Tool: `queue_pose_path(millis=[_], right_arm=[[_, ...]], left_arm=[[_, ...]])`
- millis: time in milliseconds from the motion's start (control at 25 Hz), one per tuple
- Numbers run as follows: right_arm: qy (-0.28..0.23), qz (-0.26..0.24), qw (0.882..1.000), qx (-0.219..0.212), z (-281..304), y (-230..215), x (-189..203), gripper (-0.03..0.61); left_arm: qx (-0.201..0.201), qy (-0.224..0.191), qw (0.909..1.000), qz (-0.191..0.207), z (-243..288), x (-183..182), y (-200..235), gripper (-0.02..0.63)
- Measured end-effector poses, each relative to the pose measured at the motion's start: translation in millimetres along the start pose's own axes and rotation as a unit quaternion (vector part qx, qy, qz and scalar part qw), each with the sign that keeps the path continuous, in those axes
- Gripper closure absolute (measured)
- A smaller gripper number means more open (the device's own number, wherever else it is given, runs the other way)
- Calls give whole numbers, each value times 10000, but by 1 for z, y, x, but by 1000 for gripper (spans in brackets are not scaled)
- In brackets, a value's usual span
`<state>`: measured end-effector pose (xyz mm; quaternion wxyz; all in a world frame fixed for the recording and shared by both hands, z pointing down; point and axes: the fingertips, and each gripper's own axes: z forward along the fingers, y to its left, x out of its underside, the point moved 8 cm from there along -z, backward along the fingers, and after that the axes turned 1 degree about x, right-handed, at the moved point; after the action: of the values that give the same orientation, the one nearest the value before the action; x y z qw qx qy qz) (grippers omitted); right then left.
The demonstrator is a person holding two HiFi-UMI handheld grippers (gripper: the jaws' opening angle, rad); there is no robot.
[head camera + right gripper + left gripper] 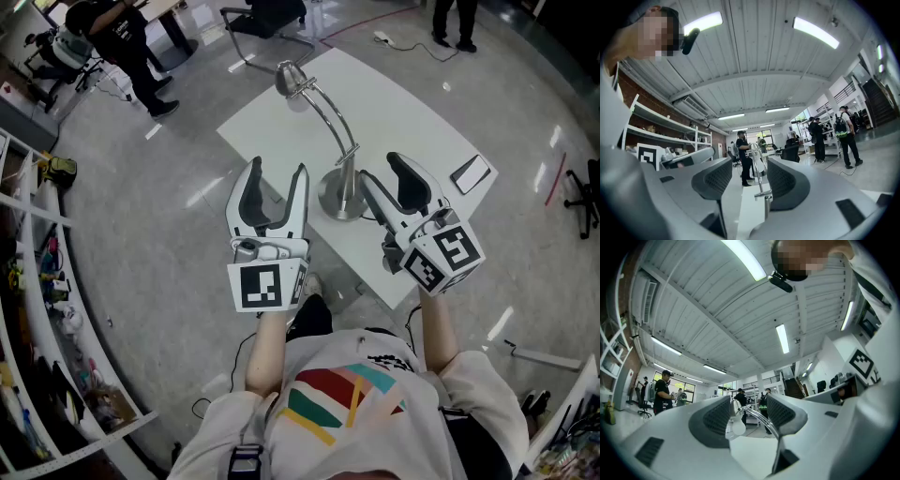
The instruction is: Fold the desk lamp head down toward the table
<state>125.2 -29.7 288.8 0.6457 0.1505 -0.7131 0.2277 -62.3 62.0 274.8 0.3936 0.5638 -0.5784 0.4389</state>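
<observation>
The lamp base [342, 195] stands on the table [403, 103], close to its near edge. From the base, the lamp head [289, 79] lies behind and to the left, over the far corner of the table. The left gripper [277, 169] is just left of the base and the right gripper [381, 169] just right of it, both apart from it. Further right of the base a flat device [471, 173] lies on the table. A chair [267, 19] stands well behind the base, and shelves [37, 309] far to its left.

White square table [403, 108] on a grey polished floor [159, 197], silver desk lamp [335, 127] standing upright near the table's front edge, dark phone [471, 173] lying flat by the right edge
</observation>
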Motion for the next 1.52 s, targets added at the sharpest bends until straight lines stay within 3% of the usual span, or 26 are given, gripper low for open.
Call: queue_pose_path(millis=[120,280,480,560,720,840,1040,1120,1240,1360,1520], right_arm=[[582,-313,9972,-343,49,-2,-7,362],[940,-591,9935,-264,106,-5,-15,362],[1348,-439,9888,-457,141,-23,-6,362],[1331,-348,9888,-578,155,-27,-4,363],[1455,-402,9849,-846,170,-29,-1,364],[1628,-653,9820,-699,168,-28,-1,420],[1914,-663,9768,-696,182,-25,-2,422],[2023,-687,9744,-702,182,-26,-4,422],[2178,-660,9714,-686,174,-28,-6,422],[2348,-735,9671,-651,174,-29,-9,422],[2560,-751,9615,-664,177,-32,-10,422]], left_arm=[[439,173,9988,100,39,2,29,344],[920,246,9943,482,85,11,66,344],[1625,405,9793,1141,121,27,72,345],[1747,460,9751,1290,130,33,79,369],[1960,549,9691,1394,139,43,83,496],[2188,612,9636,1411,138,45,82,514],[2318,739,9574,1557,136,49,94,520],[2239,748,9616,1398,136,50,93,522],[1913,630,9791,297,134,50,85,523],[2006,713,9751,623,135,50,82,523],[1835,671,9805,221,136,53,80,523]])
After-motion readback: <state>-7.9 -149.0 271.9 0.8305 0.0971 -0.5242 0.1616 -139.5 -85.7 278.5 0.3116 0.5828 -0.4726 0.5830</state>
